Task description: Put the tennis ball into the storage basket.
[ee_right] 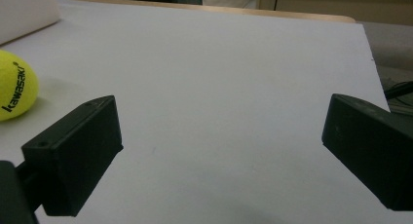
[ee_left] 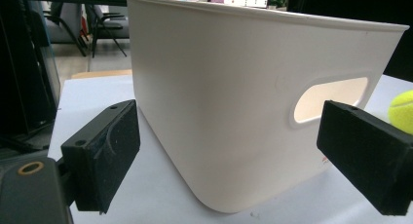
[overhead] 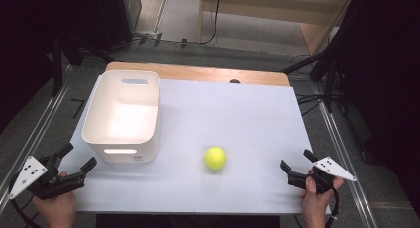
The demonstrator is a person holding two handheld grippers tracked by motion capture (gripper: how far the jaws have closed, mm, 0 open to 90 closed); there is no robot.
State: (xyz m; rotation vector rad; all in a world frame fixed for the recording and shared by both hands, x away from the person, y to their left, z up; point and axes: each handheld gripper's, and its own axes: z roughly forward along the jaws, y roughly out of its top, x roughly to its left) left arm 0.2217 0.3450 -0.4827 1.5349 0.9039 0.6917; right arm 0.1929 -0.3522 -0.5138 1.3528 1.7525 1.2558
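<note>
Worktop (overhead: 237,114): white sheet over a wooden board, filling the middle of the high view; its wooden edge showed along the top.
Bin (overhead: 124,114): white plastic, open-topped, with a slot handle in each end wall; it stood upright on the left half of the worktop, left of centre in the high view. In the left gripper view its near corner and handle slot (ee_left: 331,100) rose just beyond the fingers.
Left gripper (overhead: 77,157): lower left of the high view, held in a hand (overhead: 57,208) at the worktop's near corner, apart from the bin; fingers (ee_left: 104,156) stood wide with nothing between them.
Right gripper (overhead: 297,161): lower right of the high view, held in a hand (overhead: 317,203); fingers (ee_right: 73,156) stood wide over bare worktop, gripping nothing.
Ball (overhead: 215,157): yellow-green tennis ball, resting on the worktop just below centre, right of the bin and well apart from both grippers; black lettering showed at the left edge of the right gripper view (ee_right: 17,87).
</note>
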